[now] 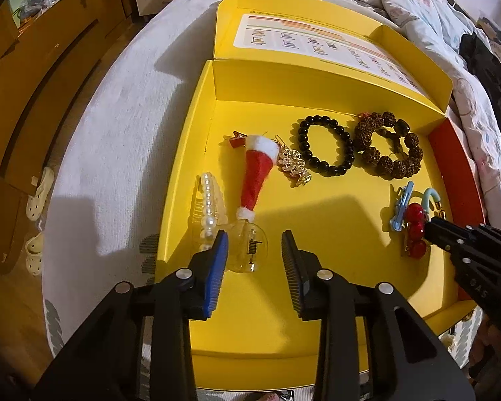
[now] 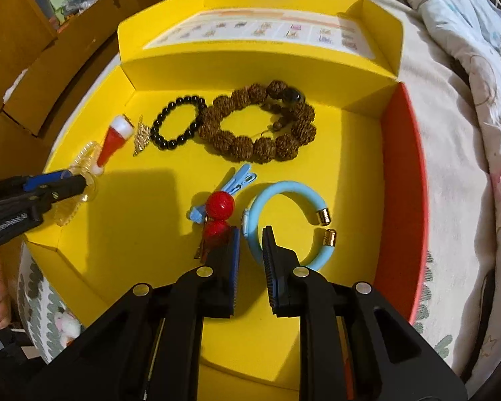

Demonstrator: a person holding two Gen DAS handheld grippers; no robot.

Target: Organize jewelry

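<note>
**Jewelry laid out in a yellow box, two grippers over it**

Jewelry sits in an open yellow box point(image 1: 183, 200) on a bed. In the left wrist view, the left gripper point(image 1: 254, 245) points down with its jaws partly apart and nothing gripped; its left finger overlaps a clear hair claw point(image 1: 247, 250). Just beyond that finger lie a pearl hair clip point(image 1: 207, 205) and a small Santa hat point(image 1: 258, 170). Further ahead are a gold ornament point(image 1: 292, 163), a black bead bracelet point(image 1: 327, 147) and a brown seed bracelet point(image 1: 387, 143). To the right, red berry clips point(image 1: 415, 230) touch the right gripper's tip.

In the right wrist view, the right gripper point(image 2: 250, 239) has its jaws nearly closed, straddling the edge of a light blue bangle point(image 2: 284, 197); whether the pads press it I cannot tell. Red berry clips point(image 2: 218, 212) and a blue clip point(image 2: 237, 180) lie just left.
</note>
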